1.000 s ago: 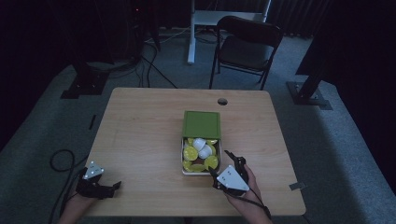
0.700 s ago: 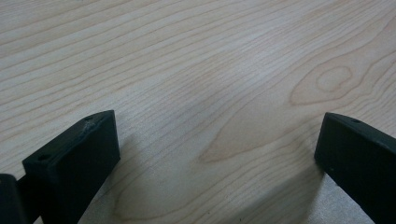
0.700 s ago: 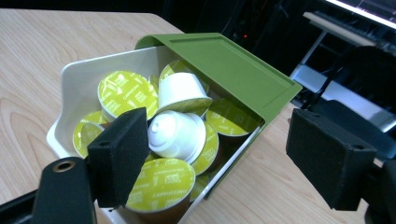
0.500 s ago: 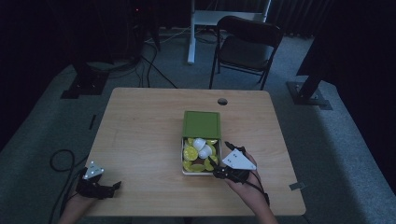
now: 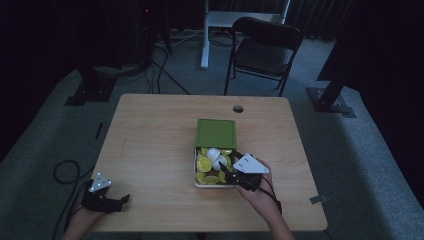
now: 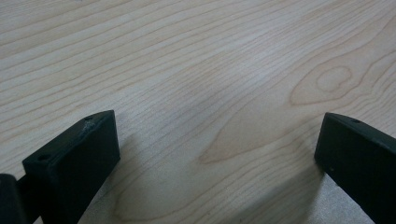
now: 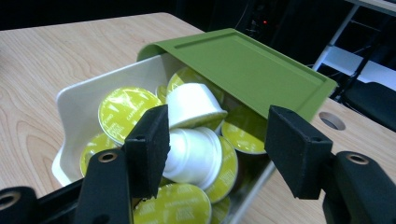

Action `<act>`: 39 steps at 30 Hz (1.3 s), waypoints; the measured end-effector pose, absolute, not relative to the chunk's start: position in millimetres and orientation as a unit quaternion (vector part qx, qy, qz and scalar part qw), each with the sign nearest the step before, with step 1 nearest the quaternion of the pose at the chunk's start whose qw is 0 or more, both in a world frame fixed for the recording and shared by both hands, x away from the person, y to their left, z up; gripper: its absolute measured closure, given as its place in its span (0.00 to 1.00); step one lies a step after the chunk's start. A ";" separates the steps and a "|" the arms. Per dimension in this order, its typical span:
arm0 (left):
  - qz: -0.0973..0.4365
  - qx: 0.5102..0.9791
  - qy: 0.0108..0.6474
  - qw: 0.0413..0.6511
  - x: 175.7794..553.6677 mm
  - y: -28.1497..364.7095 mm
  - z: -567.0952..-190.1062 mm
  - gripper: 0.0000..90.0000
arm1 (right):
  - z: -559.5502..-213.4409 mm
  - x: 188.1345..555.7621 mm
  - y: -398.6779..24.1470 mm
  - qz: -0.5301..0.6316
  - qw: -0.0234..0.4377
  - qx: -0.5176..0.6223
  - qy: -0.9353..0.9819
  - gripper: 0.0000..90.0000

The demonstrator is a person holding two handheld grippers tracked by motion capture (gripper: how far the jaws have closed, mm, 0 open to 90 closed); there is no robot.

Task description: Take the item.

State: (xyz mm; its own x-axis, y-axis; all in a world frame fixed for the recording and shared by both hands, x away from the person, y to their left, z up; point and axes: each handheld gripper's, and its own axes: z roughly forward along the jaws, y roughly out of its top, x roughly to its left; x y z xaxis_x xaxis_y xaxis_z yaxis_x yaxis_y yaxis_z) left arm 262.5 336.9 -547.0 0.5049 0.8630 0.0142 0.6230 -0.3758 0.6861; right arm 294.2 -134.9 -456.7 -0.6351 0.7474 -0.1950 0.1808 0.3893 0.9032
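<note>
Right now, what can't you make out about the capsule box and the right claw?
- Back of the white box: right gripper view, covered by the green lid.
- Capsule count: both views, they overlap and lie under the lid.
- Capsule lid print: right gripper view, too blurred to read fully.
- Right claw contact with a capsule: high view too small; its jaws have just been closing.

- The left gripper (image 5: 122, 199) is being held low at the table's near left corner by the left hand (image 5: 85, 215), its jaws standing wide apart with only bare wood between them.
- The right gripper (image 5: 226, 172) is being held by the right hand (image 5: 257, 195) near the middle of the table's near edge, with the forearm reaching in from that edge.
- Its jaws have just been closing, yet a gap is being kept, nothing being pressed by the pads.
</note>
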 end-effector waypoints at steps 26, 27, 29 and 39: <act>0.189 0.808 0.459 0.317 262.6 336.9 -547.0 0.00 | -473.4 285.9 -83.8 0.446 0.278 0.255 0.812 0.53; 0.189 0.808 0.460 0.317 262.6 336.9 -547.0 0.00 | -474.5 285.5 -82.8 0.442 0.278 0.252 0.815 0.53; 0.189 0.808 0.459 0.317 262.6 336.9 -547.0 0.00 | -475.5 285.4 -81.7 0.441 0.278 0.249 0.817 0.53; 0.189 0.808 0.459 0.317 262.6 337.0 -547.0 0.00 | -484.4 290.0 -71.9 0.410 0.284 0.228 0.836 0.58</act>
